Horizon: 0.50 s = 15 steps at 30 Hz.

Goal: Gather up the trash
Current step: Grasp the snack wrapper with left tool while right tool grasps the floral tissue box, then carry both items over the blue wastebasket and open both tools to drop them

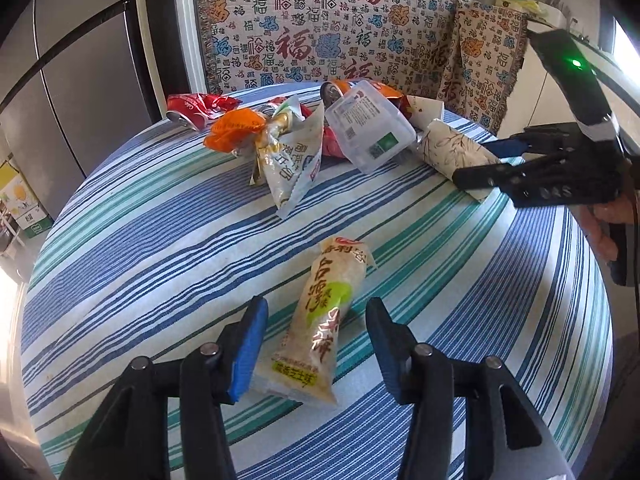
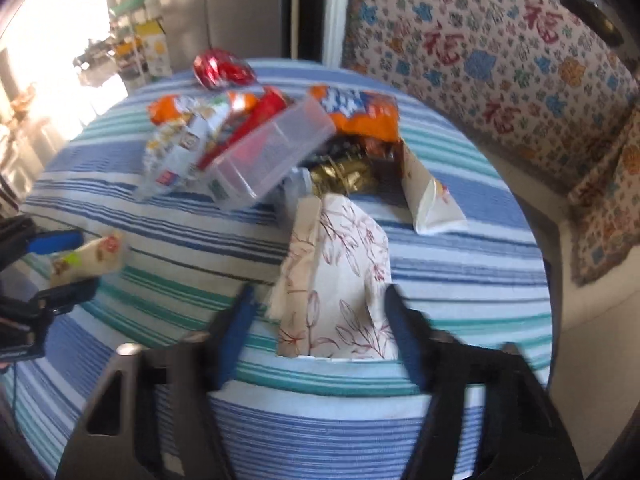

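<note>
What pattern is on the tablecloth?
Blue, teal and white stripes on the tablecloth; clearest in the left wrist view.

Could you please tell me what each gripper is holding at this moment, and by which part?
The left gripper straddles the beige snack wrapper at its lower half; only one pad touches. The right gripper brackets the floral paper cup near its open end; a grip cannot be told.

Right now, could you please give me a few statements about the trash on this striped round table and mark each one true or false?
1. The beige snack wrapper with a green patch lies between the left gripper's fingers. True.
2. The clear plastic box stands alone at the near table edge. False: it leans on the wrapper pile at the far side.
3. The right gripper straddles the floral paper cup. True.
4. The striped tablecloth is red and yellow. False: blue, teal and white.
</note>
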Available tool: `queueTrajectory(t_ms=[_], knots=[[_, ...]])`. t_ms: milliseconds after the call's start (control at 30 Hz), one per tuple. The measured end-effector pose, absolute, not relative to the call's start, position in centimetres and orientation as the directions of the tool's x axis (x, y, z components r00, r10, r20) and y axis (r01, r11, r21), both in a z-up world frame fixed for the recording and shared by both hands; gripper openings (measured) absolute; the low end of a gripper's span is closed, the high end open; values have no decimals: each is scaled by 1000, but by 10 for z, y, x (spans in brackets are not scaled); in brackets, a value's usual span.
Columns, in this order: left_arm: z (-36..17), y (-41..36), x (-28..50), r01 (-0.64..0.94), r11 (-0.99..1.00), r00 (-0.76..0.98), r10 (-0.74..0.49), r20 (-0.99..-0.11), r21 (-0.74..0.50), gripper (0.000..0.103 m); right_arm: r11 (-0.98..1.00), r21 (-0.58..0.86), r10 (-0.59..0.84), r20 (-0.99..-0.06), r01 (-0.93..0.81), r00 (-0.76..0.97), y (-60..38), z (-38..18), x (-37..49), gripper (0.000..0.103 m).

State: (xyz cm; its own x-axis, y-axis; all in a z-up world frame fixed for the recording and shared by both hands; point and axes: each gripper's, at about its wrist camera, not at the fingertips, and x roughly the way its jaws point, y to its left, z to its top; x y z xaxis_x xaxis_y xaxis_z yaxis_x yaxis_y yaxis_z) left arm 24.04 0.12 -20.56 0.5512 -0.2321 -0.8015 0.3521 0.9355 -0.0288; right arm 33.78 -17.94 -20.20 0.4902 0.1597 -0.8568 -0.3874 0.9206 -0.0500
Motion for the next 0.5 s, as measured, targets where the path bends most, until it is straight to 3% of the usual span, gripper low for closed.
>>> queueTrajectory(t_ms=[67, 100, 133, 300, 500], knots=[[-205, 3, 240, 349, 937, 552, -226, -802, -24, 47, 935, -23, 166, -854, -354, 493, -191, -198, 334, 39], [-204, 4, 240, 344, 938, 550, -232, -802, -35, 28, 937, -9, 175, -853, -348, 492, -194, -194, 330, 38], [-203, 7, 241, 341, 938, 538, -249, -805, -63, 20, 938, 12, 192, -849, -346, 492, -198, -190, 325, 38], [-196, 15, 243, 291, 938, 525, -321, -788, -189, 18, 932, 67, 254, -822, -355, 510, -206, -167, 288, 38], [-185, 1, 230, 270, 938, 532, -333, -778, -217, 17, 930, 140, 310, -795, -339, 521, -218, -157, 245, 38]])
